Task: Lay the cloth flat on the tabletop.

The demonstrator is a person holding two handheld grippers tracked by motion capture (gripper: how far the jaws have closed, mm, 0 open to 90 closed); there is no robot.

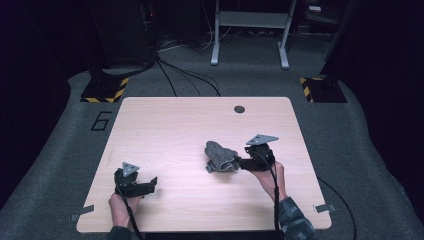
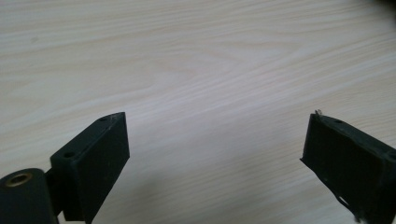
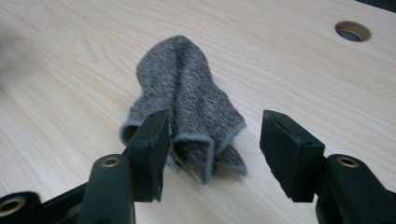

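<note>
Just right of the table's (image 1: 165, 120) centre, toward 4 o'clock: a crumpled grey knit cloth (image 1: 220, 157), folded on itself, flat on the wood. At its 3 o'clock, the right gripper (image 1: 243, 162), jaws spread wide on either side of the cloth's near edge, not clamped; left jaw against the fabric. Near 7 o'clock, well apart from the cloth: the left gripper (image 1: 149, 185), jaws released over bare wood. Toward 1 o'clock, a round cable hole (image 1: 239, 109).

Knitted grey cloth (image 3: 187, 100), matt wood table (image 3: 299, 65)
</note>
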